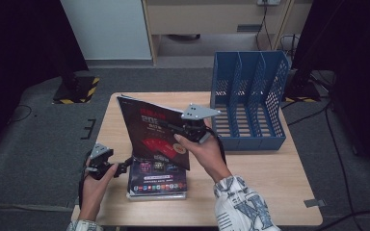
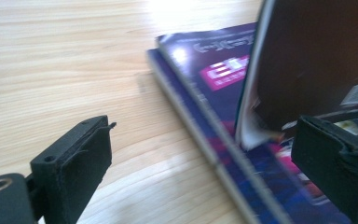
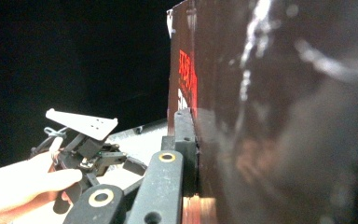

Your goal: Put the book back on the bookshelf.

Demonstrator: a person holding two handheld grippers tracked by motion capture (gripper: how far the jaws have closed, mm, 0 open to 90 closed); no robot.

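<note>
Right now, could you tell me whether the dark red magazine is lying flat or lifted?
Lifted: the dark red magazine stands tilted above the stack of magazines, clamped in the right gripper.

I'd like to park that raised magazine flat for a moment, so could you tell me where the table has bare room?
Bare wood lies behind the magazine stack up to the table's far edge, and along the near right, in front of the blue file rack. The near-left corner is crowded.

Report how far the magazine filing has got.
Done: one magazine is lifted off the stack, clamped upright in the right gripper. In hand: the left gripper stands open beside its lower corner. Left: the blue file rack looks empty, and the stack waits on the table.
</note>
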